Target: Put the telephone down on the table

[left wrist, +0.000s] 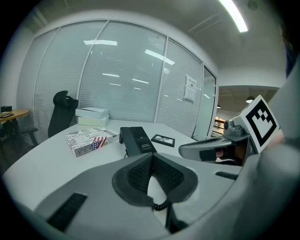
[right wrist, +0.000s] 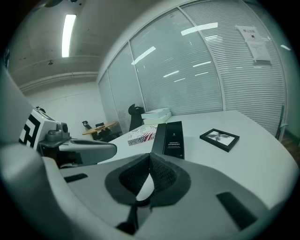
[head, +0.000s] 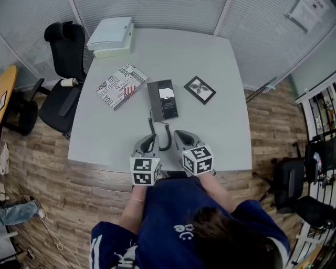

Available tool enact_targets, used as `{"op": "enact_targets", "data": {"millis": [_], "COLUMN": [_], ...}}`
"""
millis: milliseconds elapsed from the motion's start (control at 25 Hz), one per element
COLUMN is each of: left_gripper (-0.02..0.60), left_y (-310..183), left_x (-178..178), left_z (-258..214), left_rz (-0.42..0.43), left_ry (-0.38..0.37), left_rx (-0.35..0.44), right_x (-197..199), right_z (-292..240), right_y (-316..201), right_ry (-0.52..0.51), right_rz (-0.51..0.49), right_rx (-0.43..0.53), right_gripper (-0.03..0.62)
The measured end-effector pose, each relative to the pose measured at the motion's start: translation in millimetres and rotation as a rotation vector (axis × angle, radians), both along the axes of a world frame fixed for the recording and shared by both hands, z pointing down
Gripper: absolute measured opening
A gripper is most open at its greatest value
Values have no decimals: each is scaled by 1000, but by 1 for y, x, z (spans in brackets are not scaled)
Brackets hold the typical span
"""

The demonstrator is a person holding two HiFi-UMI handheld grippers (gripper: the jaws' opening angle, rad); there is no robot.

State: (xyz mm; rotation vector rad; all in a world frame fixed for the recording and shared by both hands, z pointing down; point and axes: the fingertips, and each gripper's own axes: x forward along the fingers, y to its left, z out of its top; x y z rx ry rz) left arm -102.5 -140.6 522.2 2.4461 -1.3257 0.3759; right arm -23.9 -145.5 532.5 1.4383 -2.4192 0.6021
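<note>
Closest in, the left gripper (head: 151,139) has its jaws pressed together on nothing, and the right gripper (head: 179,135) is likewise closed and empty. Beyond them the telephone (head: 162,99) lies flat on the table (head: 223,126), so little seems left to do.

Ahead of you lies a box printed with newsprint and a flag pattern (head: 121,86), turned at an angle. Well to its right, a small black-framed picture (head: 199,89) lies flat, also askew. At the far left, a stack of two flat white boxes (head: 111,35) sits near a black office chair (head: 64,68). A second black chair (head: 294,192) stands on the wooden floor (head: 37,157) to your right. Glass walls with closed blinds (head: 152,13) ring the room, and a sheet of paper (head: 310,9) hangs on one.
</note>
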Motion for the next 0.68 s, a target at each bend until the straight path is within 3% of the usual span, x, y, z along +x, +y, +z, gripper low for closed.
{"op": "enact_targets", "data": {"millis": [680], "left_gripper": [5], "left_y": [2], "left_x": [-5], "left_z": [2], "left_rz": [-20], "left_ry": [1], "left_rx": [3], "right_x": [9], "right_z": [-1], "right_y": [-1], "right_ry": [46], "right_rz": [44], "right_rx": [34], "right_gripper": [8]}}
